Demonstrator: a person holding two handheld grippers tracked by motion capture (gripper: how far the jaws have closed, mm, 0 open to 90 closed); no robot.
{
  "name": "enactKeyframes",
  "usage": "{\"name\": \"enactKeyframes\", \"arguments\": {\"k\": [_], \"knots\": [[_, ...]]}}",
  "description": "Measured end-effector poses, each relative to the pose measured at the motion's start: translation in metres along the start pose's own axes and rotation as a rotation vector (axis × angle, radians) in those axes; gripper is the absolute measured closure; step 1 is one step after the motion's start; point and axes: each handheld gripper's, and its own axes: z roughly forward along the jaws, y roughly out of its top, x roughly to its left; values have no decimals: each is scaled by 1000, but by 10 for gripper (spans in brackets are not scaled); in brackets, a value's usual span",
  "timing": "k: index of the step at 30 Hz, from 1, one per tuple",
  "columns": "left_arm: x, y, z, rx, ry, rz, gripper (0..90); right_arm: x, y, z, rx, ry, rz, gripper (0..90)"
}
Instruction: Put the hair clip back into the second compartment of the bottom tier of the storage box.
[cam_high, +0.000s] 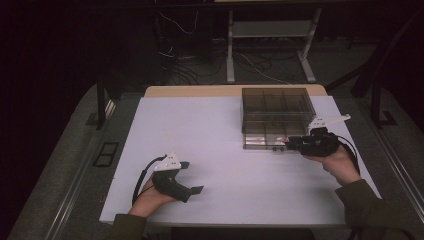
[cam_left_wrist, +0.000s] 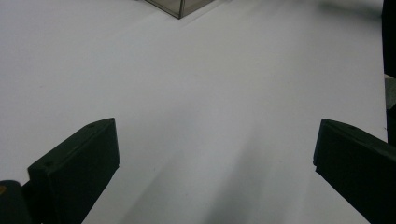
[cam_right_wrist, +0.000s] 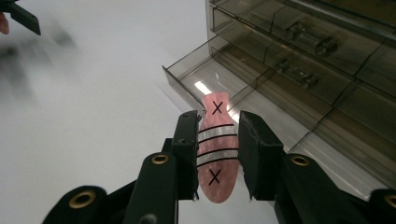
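My right gripper (cam_right_wrist: 218, 119) is shut on a flat pink fish-shaped piece (cam_right_wrist: 215, 183) marked with two black crosses and several black-and-white stripes. It holds the piece just over the pulled-out lowest drawer (cam_right_wrist: 187, 77) of a smoky clear drawer cabinet (cam_right_wrist: 308, 56). From above, the right gripper (cam_high: 289, 143) sits at the cabinet's (cam_high: 275, 112) front right corner. The left gripper (cam_high: 192, 177) rests near the table's front left, held by a hand. Its jaws stand wide open over bare white tabletop (cam_left_wrist: 215, 93) with nothing between them.
The white table (cam_high: 210, 125) carries the cabinet at its back right. Other drawers hold small dark parts (cam_right_wrist: 299, 74). A corner of the cabinet (cam_left_wrist: 177, 5) shows at the top of the left gripper view. Behind the table are metal frame legs (cam_high: 230, 50) and cables on the floor.
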Motion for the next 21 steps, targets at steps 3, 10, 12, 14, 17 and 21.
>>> {"name": "enactKeyframes", "arguments": {"k": [3, 10, 12, 14, 17, 21], "knots": [[0, 0, 0, -1, 0, -1, 0, -3, 4, 2, -6, -4, -2, 678], [0, 0, 0, 0, -2, -2, 0, -8, 13, 7, -7, -8, -4, 678], [0, 0, 0, 0, -2, -2, 0, -10, 15, 8, -9, -10, -7, 678], [0, 0, 0, 0, -1, -3, 0, -11, 17, 10, -10, -8, -9, 678], [0, 0, 0, -1, 0, -2, 0, -12, 21, 12, -12, -9, -11, 678], [0, 0, 0, -3, 1, -5, 0, -15, 25, 15, -11, -14, -18, 678]]}}
